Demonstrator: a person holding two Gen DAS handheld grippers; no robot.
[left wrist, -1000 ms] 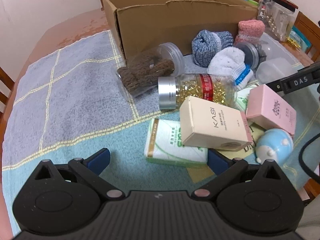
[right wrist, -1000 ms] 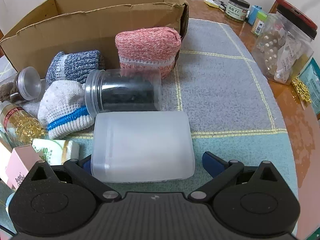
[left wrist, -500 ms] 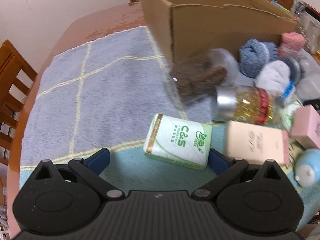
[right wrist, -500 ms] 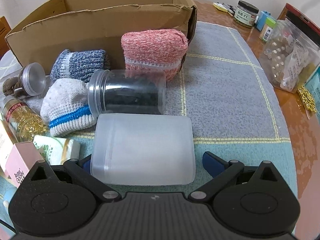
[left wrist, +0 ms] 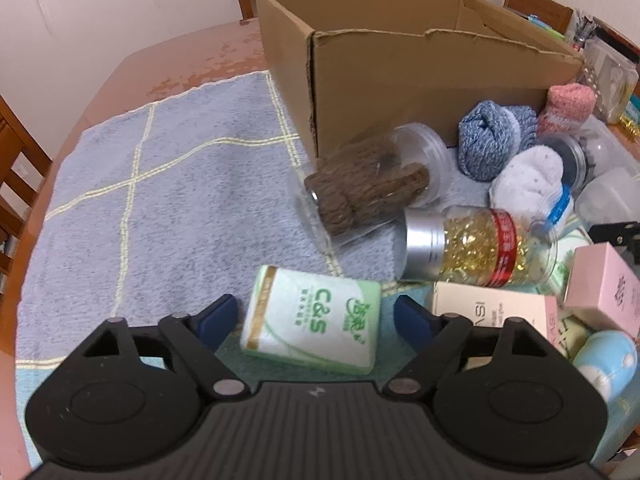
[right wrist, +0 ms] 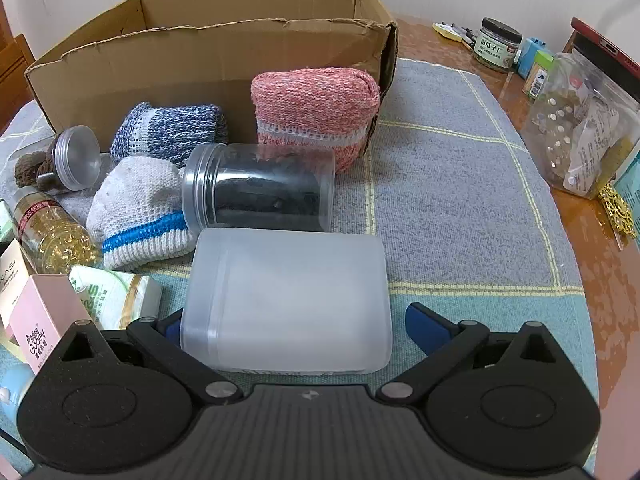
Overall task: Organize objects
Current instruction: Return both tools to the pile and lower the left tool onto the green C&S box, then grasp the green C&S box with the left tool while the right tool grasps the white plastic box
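Now the left gripper [left wrist: 314, 314] is closing its jaws around the green-and-white tissue pack [left wrist: 312, 320], which lies flat on the cloth between the blue pads; a gap shows on both sides, so the pads do not press it. Just beyond the pack a clear jar of brown pieces [left wrist: 368, 188] and a silver-capped bottle of gold capsules [left wrist: 476, 248] lie on their sides. A cream box [left wrist: 492, 312] and a pink box [left wrist: 604, 284] sit toward the tabletop's right edge. The open cardboard box [left wrist: 420, 76] stands toward the far edge of the tabletop, with rolled socks at its front wall. The right gripper [right wrist: 290, 326] is spread wide with a frosted plastic container [right wrist: 286, 300] lying between its jaws; its right pad stands apart from the container, and its left pad is hidden behind the container
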